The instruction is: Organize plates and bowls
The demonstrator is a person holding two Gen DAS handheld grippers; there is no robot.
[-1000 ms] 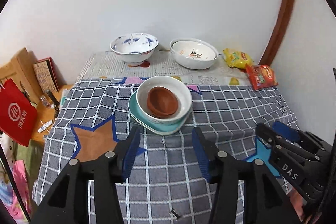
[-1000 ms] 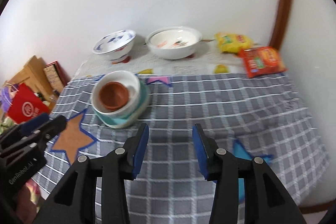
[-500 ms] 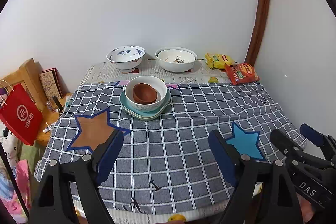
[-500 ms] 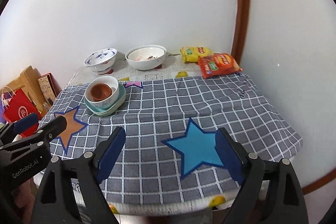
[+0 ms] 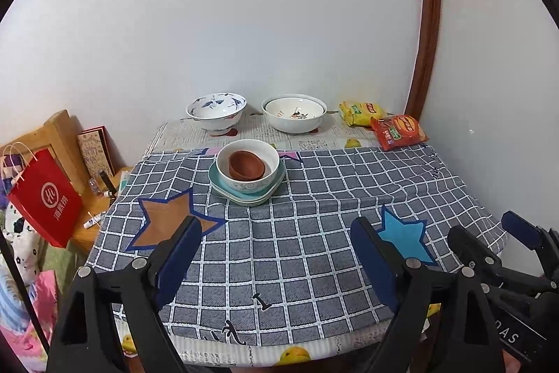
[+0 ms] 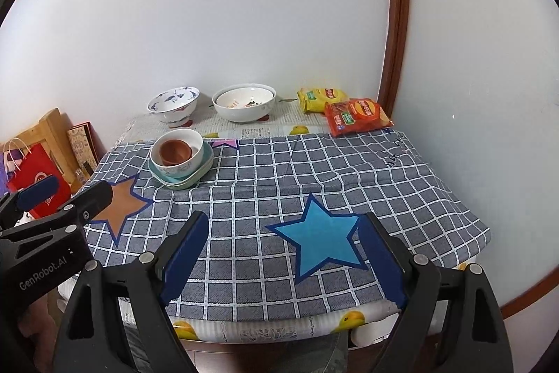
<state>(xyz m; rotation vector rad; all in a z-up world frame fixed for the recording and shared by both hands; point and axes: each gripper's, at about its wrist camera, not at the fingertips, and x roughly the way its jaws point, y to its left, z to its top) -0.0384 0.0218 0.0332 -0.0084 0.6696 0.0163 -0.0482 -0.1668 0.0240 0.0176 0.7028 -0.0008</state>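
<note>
Facing: both pairs of tongs pointed slantwise down over the near edge of the tabletop (image 5: 314, 268), toward the far wall.
Left tongs (image 5: 276, 254): spread wide, nothing between the blue pads; the jaws had just been opening, with only checked cloth showing in the gap.
Right tongs (image 6: 283, 254): likewise spread wide and empty; its jaws opened early in the last second and then held.
Stack (image 5: 247, 175): a small brown bowl (image 5: 246, 165) sat tilted inside a white bowl (image 5: 265, 159), which rested on teal plates (image 5: 241, 196), on the far-left part of the cloth.
Direction from tongs: ahead and slightly left of the left tongs' centre line; ahead and well to the left of the right tongs, as the right wrist view showed.
Nearer hand: judged to be the left.
Loose bowls: a blue-patterned bowl (image 5: 216, 109) and a wide white bowl (image 5: 294, 112) stood apart along the wall, beyond the stack.
Axis: all pieces round, so approach angle mattered little; the reach forward mattered most.
Snack packets (image 5: 384, 124): far right, clear of the path.
</note>
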